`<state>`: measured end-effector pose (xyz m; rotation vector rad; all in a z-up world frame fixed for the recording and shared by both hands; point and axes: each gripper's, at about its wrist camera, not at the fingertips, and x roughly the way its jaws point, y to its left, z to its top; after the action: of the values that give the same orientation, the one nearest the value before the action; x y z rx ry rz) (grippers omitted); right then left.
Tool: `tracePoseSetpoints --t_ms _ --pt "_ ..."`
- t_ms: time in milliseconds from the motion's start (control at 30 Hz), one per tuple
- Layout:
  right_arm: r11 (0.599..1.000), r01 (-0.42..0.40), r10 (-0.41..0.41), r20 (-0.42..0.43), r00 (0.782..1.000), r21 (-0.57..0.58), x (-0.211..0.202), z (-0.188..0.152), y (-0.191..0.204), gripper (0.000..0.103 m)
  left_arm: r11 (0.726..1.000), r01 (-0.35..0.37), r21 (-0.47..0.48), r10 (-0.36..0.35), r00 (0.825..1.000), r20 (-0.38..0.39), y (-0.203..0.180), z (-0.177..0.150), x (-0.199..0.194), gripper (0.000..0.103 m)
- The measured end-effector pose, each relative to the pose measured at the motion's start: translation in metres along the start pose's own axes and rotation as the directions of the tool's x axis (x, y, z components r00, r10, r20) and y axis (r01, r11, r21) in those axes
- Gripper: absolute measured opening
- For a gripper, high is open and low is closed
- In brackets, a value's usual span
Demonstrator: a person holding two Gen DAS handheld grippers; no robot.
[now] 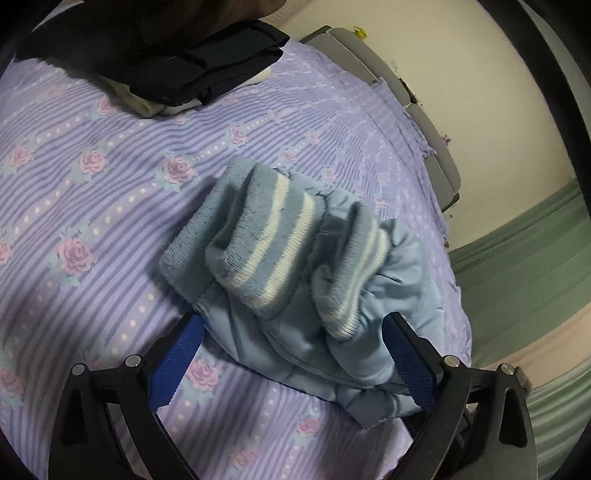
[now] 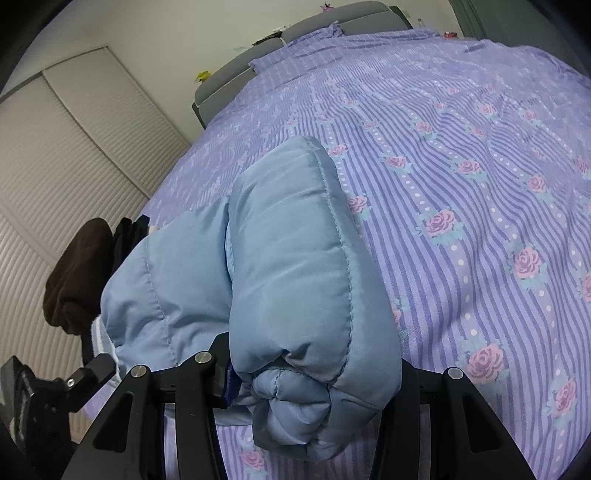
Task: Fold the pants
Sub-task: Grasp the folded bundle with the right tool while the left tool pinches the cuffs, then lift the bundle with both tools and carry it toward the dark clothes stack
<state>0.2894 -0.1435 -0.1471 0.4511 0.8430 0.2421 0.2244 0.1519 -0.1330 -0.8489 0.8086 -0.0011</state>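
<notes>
Light blue padded pants [image 1: 332,332] lie folded in a bundle on the bed, their blue-and-white striped ribbed cuffs [image 1: 258,236] on top. My left gripper [image 1: 295,325] stands open around the near end of the bundle; its left blue pad [image 1: 177,365] is clear of the fabric. In the right wrist view the same pants [image 2: 288,258] rise as a thick padded roll. My right gripper [image 2: 314,354] is shut on that roll, whose fabric bulges out over and hides the right finger.
The bed has a purple striped sheet with pink roses [image 1: 92,184]. Dark folded clothes [image 1: 207,62] are stacked on a white item at the far side. A brown garment [image 2: 77,266] lies at the bed's left edge, by louvred doors [image 2: 55,166]. A grey headboard [image 2: 295,33] closes the far end.
</notes>
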Motion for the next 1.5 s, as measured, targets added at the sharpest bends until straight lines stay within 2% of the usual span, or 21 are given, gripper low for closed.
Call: tracePoseSetpoints --t_ms 100,267,367,433,733,933,1000,1033,1067,1133,1200,1233,1333,1400,1500 --pt "1.0 0.005 -0.004 0.005 1.0 -0.012 0.0 -0.001 0.0 0.046 0.999 0.025 -0.021 -0.025 1.0 -0.009 0.008 0.003 0.005 0.098" --pt "1.0 0.007 -0.007 0.007 1.0 -0.017 0.001 -0.002 0.0 0.046 0.985 0.101 -0.144 -0.106 0.994 -0.028 0.029 0.014 0.014 0.101" --pt "1.0 0.007 -0.007 0.008 1.0 -0.017 0.003 -0.003 0.001 0.047 0.974 0.137 -0.18 -0.149 0.987 -0.055 0.035 0.015 0.022 0.101" --pt "1.0 0.005 -0.005 0.009 1.0 -0.018 0.003 -0.003 0.001 0.047 0.972 0.145 -0.185 -0.155 0.987 -0.045 0.036 0.014 0.023 0.103" --pt "1.0 -0.001 0.002 0.011 1.0 -0.006 0.006 -0.003 -0.004 0.047 0.995 0.056 -0.079 -0.056 0.998 0.01 0.015 0.009 0.035 0.103" --pt "1.0 -0.005 0.005 0.008 1.0 -0.004 0.008 -0.002 -0.006 0.047 0.999 0.009 0.039 -0.011 0.998 0.055 0.005 0.009 0.041 0.103" --pt "1.0 -0.002 0.002 0.012 1.0 -0.001 0.008 -0.003 -0.007 0.047 0.999 -0.001 0.046 -0.002 0.998 0.059 0.001 0.011 0.04 0.1" --pt "1.0 -0.006 0.006 0.013 1.0 0.004 0.008 -0.003 -0.008 0.047 0.999 -0.001 0.052 -0.002 0.998 0.067 -0.005 0.01 0.036 0.094" --pt "1.0 -0.009 0.009 0.013 1.0 0.01 0.008 -0.003 -0.009 0.047 0.996 -0.01 0.084 0.003 0.996 0.086 -0.012 0.008 0.027 0.086" --pt "1.0 -0.017 0.017 0.013 1.0 0.023 0.007 -0.003 -0.011 0.047 0.986 -0.015 0.168 -0.008 0.99 0.138 -0.028 0.002 0.01 0.08" --pt "0.999 -0.017 0.017 0.014 1.0 0.03 0.007 -0.004 -0.012 0.047 0.971 -0.032 0.235 -0.007 0.987 0.163 -0.038 -0.003 0.008 0.079" --pt "1.0 -0.014 0.014 0.015 1.0 0.028 0.008 -0.004 -0.012 0.047 0.971 -0.042 0.235 0.003 0.987 0.162 -0.037 -0.002 0.012 0.079" --pt "1.0 -0.008 0.008 0.02 1.0 0.01 0.008 -0.005 -0.009 0.048 0.989 -0.022 0.145 0.004 0.992 0.124 -0.013 0.006 0.029 0.081" --pt "1.0 0.001 -0.001 0.024 1.0 -0.006 0.008 -0.005 -0.006 0.049 0.995 0.043 0.089 -0.05 0.995 0.082 0.002 0.011 0.041 0.083" --pt "1.0 0.008 -0.008 0.027 1.0 -0.006 0.01 -0.005 -0.005 0.049 0.993 0.104 0.063 -0.106 0.994 0.031 0.008 0.017 0.057 0.088"
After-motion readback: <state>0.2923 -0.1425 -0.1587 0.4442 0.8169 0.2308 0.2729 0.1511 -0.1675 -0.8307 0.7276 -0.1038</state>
